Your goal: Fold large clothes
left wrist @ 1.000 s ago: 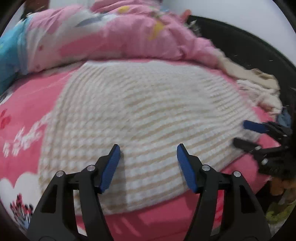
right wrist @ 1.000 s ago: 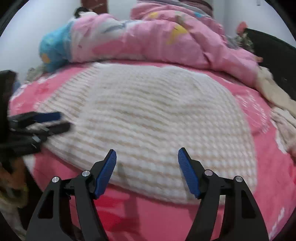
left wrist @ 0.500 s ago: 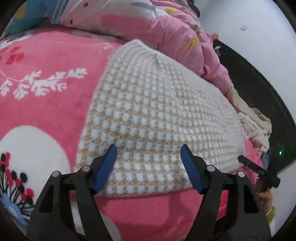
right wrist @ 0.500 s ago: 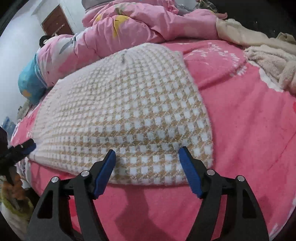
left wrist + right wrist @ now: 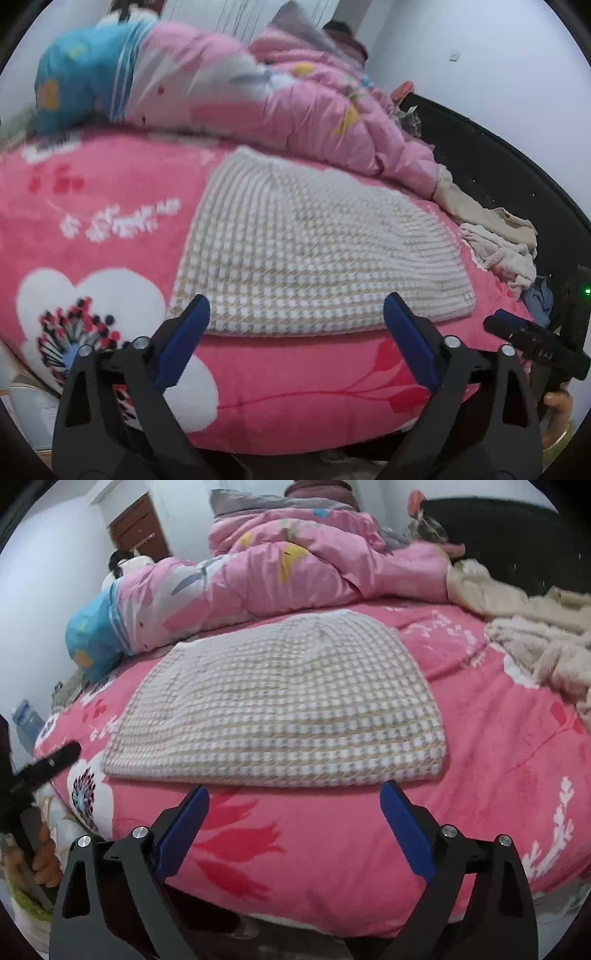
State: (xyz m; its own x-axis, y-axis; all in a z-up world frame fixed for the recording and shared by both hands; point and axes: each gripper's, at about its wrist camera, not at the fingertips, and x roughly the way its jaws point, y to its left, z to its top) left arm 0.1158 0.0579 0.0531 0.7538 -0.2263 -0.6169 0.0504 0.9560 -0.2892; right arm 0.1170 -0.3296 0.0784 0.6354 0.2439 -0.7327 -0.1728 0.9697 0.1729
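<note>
- Both tongs have drawn back from the folded checked garment (image 5: 280,705) since half a second ago; their blue tips then overlapped its near hem and now sit off it, over the pink bedspread (image 5: 332,834).
- Left tongs (image 5: 295,317) have just been opening and stand wide apart, with nothing between the pads; the garment's near edge lies just past the tips, toward 12 o'clock.
- Right tongs (image 5: 295,805) have likewise just been opening and gape wide and empty, the garment's hem just beyond them at 12 o'clock.
- Beige-and-white, the garment lies flat in a neat rectangle near the middle of the bed, folded edge toward the cameras.
- Behind it, at 12 o'clock, a rumpled pink quilt (image 5: 295,561) is heaped, with a blue pillow (image 5: 92,635) at 10 o'clock in the right wrist view.
- Cream fluffy clothes (image 5: 535,642) lie well apart from the garment at 2 o'clock, by the dark headboard (image 5: 517,535).
- In the left wrist view the right tongs show at 4 o'clock, beside the bed's edge.
</note>
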